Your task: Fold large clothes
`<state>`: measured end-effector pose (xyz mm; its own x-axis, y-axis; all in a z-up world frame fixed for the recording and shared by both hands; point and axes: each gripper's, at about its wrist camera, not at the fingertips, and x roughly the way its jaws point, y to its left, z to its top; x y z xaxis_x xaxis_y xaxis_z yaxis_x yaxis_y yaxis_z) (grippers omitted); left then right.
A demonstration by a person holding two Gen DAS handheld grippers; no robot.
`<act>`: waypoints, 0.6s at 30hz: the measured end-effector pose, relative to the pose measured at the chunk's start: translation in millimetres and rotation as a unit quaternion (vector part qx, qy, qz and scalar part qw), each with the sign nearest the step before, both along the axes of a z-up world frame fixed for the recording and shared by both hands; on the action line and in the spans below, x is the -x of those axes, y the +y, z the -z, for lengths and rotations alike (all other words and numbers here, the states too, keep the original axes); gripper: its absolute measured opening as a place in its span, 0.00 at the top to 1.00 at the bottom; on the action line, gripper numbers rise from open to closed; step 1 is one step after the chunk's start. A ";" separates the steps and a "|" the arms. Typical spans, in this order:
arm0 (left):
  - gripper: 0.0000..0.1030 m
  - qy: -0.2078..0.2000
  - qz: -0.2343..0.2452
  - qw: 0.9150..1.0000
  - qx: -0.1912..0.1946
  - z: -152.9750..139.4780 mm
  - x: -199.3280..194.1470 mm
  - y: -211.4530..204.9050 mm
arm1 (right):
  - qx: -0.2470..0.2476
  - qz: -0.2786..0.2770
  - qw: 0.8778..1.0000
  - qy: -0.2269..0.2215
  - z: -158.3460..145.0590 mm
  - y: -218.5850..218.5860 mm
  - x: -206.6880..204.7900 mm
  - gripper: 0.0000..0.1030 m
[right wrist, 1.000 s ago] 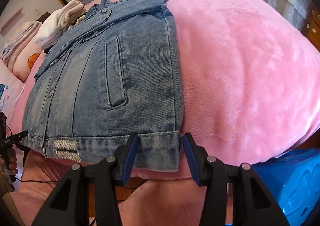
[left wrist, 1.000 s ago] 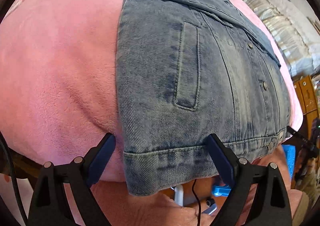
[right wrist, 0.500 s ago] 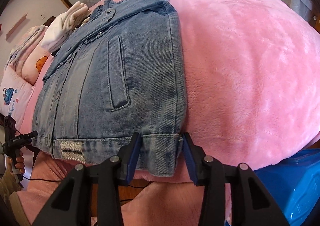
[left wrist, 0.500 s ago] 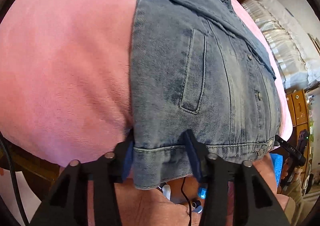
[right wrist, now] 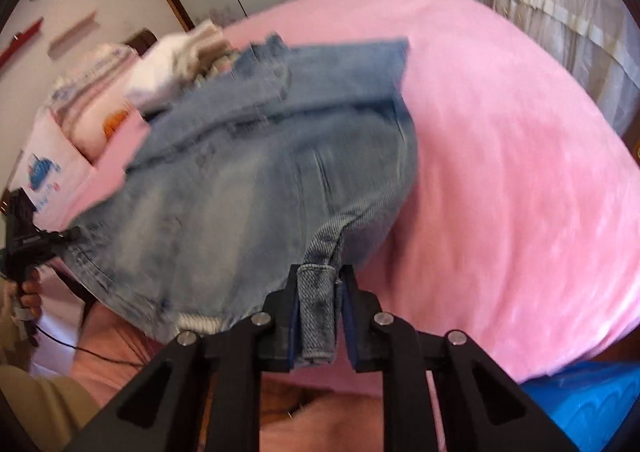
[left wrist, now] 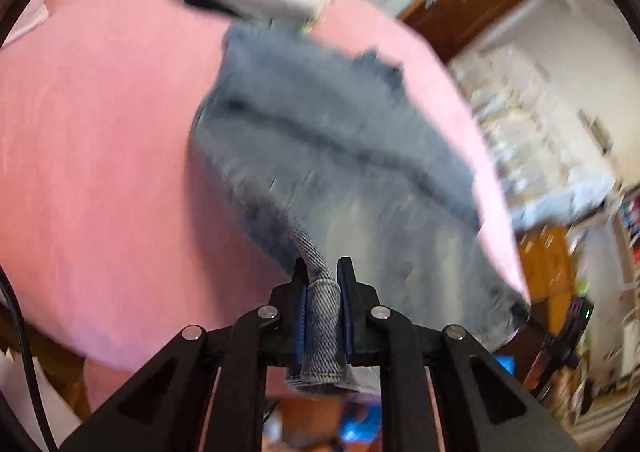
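Note:
A blue denim jacket (left wrist: 340, 155) lies on a pink plush bed (left wrist: 100, 155), sleeves folded in, collar at the far end. My left gripper (left wrist: 323, 280) is shut on the jacket's hem at its left corner and lifts it off the bed. My right gripper (right wrist: 320, 284) is shut on the hem at the right corner of the jacket (right wrist: 256, 179) and lifts it too. The raised hem bulges toward the collar. Both views are motion-blurred. The other gripper (right wrist: 24, 240) shows at the left edge of the right wrist view.
A stack of folded white and grey clothes (right wrist: 180, 63) and pillows (right wrist: 84, 119) lie beyond the collar. A blue plastic bin (right wrist: 592, 408) stands beside the pink bed (right wrist: 520, 171). A curtained bed (right wrist: 560, 27) and wooden furniture (left wrist: 548, 264) stand beyond.
Both grippers closed from open onto the hem corners and lifted them up and forward. The jacket's lower part rose off the bed.

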<state>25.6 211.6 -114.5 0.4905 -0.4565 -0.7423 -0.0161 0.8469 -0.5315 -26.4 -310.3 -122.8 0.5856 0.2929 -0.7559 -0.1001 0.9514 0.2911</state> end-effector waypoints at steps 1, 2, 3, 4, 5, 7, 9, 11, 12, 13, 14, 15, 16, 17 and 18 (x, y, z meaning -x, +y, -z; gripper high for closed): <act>0.89 -0.013 -0.011 1.000 0.003 -13.2 -12.9 -3.3 | -0.001 -0.001 1.000 -0.012 -10.4 1.8 -7.4 0.84; 0.89 -0.021 -0.018 1.000 0.004 -21.7 -24.1 -6.4 | -0.002 -0.002 1.000 -0.029 -24.2 4.1 -18.0 0.84; 0.89 -0.031 -0.027 0.999 0.003 -33.3 -41.1 -9.7 | 0.000 -0.002 0.999 -0.046 -38.2 6.0 -31.7 0.84; 0.89 -0.042 -0.034 0.999 -0.005 -44.1 -59.6 -12.8 | 0.002 0.000 0.998 -0.058 -49.5 6.8 -45.9 0.84; 0.89 -0.052 -0.042 0.998 -0.018 -53.1 -74.6 -11.6 | 0.005 0.004 0.998 -0.068 -59.7 6.7 -61.3 0.84; 0.89 -0.058 -0.062 0.996 -0.032 -67.1 -119.1 -15.2 | 0.012 0.018 0.997 -0.080 -76.4 4.7 -102.1 0.84; 0.89 -0.056 -0.078 0.994 -0.043 -72.2 -155.3 -15.2 | 0.005 0.036 0.996 -0.078 -83.8 -0.9 -139.8 0.84; 0.87 -0.062 -0.098 0.990 -0.075 -71.3 -193.3 -17.3 | -0.002 0.057 0.996 -0.073 -83.4 -7.7 -178.9 0.83; 0.86 -0.061 -0.105 0.988 -0.094 -66.1 -210.5 -18.9 | -0.007 0.081 0.995 -0.061 -77.4 -12.7 -205.3 0.82; 0.82 -0.054 -0.114 0.985 -0.120 -57.3 -231.5 -20.6 | -0.014 0.096 0.994 -0.052 -69.8 -15.2 -224.9 0.81; 0.75 -0.043 -0.121 0.983 -0.133 -49.1 -244.8 -20.6 | -0.014 0.110 0.993 -0.045 -63.2 -17.9 -239.6 0.77; 0.71 -0.027 -0.133 0.979 -0.151 -36.9 -260.5 -18.1 | 0.002 0.129 0.991 -0.037 -53.5 -19.8 -257.7 0.71; 0.67 -0.008 -0.145 0.975 -0.168 -23.9 -273.4 -14.3 | 0.028 0.149 0.988 -0.028 -44.8 -20.4 -270.3 0.70; 0.67 0.011 -0.152 0.973 -0.173 -13.0 -281.7 -9.3 | 0.059 0.165 0.984 -0.010 -31.8 -20.4 -285.2 0.70; 0.67 0.021 -0.153 0.973 -0.172 -5.1 -284.8 -5.9 | 0.070 0.161 0.984 0.004 -20.0 -21.2 -292.6 0.70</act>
